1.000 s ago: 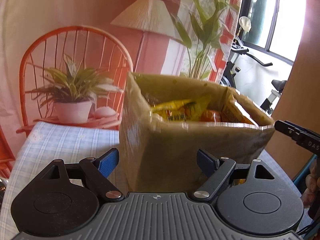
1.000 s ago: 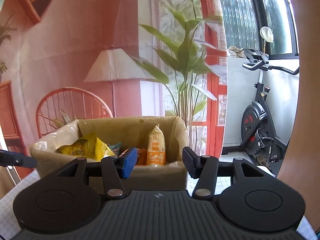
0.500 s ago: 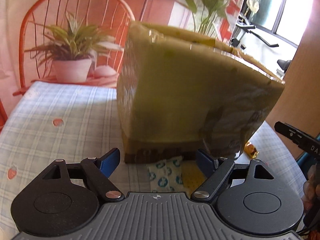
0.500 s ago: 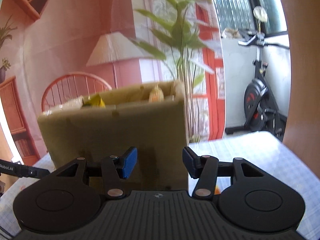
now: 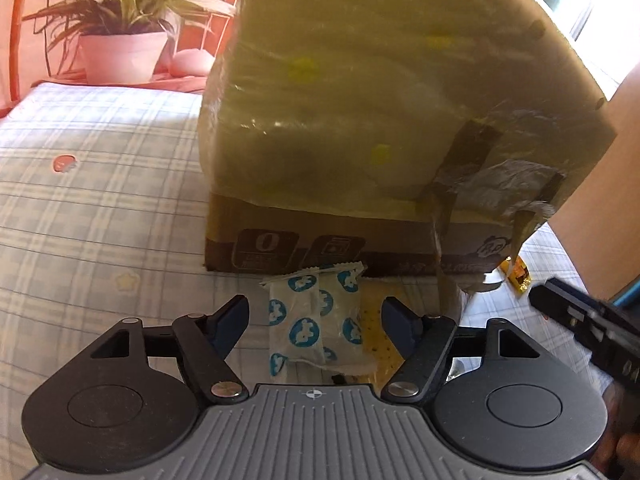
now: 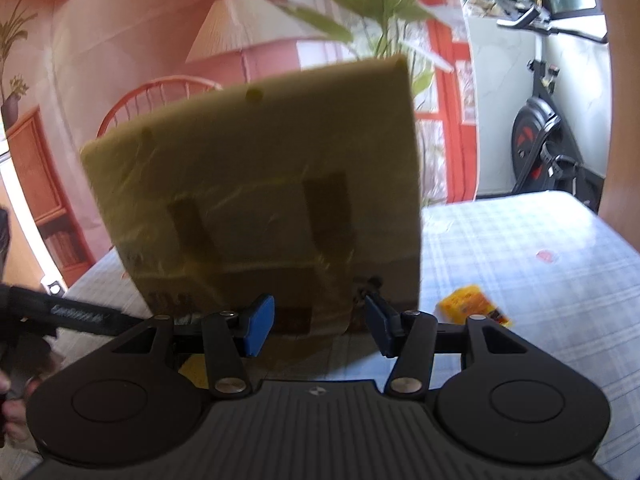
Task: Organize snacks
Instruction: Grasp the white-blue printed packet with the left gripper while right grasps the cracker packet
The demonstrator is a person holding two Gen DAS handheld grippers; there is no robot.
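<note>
Both grippers have come down from looking over the rim of the cardboard box [image 5: 384, 120] to facing its taped side walls, so the snacks inside it are out of sight and the loose ones on the tabletop [image 5: 100, 184] have come into view. Judging from that, the step in hand is picking up a snack left outside the box: a white packet with blue prints [image 5: 316, 320] lies on the checked cloth just in front of the box's near bottom edge, partly over a yellow packet [image 5: 376, 332]. The left gripper [image 5: 315, 324] has its fingers [image 5: 230, 322] on either side of that white packet; its jaws have just been closing and are partly open, with the packet between them but not yet pinched. The next move seems to call for a little more descent and a gentle close on the soft wrapper, without catching the yellow one beneath, then a lift over the box rim. The right gripper [image 6: 320, 320] stands about half open and empty, facing the box wall, with an orange-yellow packet [image 6: 474, 306] lying near the box's corner to its right.
</note>
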